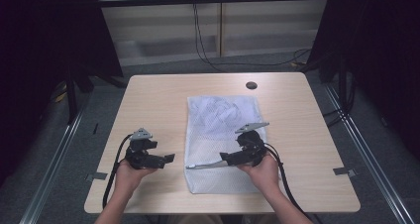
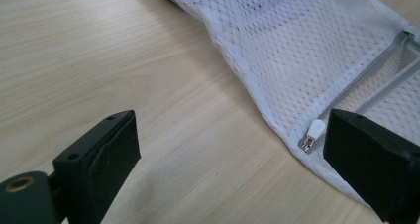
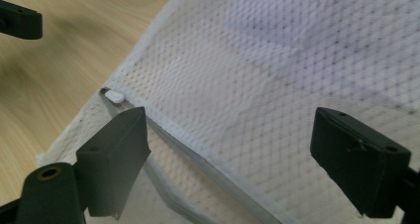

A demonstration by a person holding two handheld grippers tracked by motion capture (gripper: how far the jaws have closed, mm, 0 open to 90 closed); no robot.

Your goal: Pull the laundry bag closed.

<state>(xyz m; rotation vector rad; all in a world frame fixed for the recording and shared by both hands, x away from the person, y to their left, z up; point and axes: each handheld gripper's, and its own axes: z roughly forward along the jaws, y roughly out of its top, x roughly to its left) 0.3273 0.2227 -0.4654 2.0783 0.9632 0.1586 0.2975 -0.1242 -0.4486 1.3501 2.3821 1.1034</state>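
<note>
White mesh laundry bag (image 1: 223, 140) lay mid-frame on the counter (image 1: 153, 100), both tools released, left tool (image 1: 171, 158) beside its edge, right tool (image 1: 190, 166) over it; best approach, I judged: pinch the zipper pull (image 2: 314, 131) squarely.

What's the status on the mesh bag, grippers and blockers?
Left gripper open, on bare table beside the mesh bag. Right gripper open over the bag's zipper edge. Zipper pull at left end, ungrabbed. Nothing in the way.
</note>
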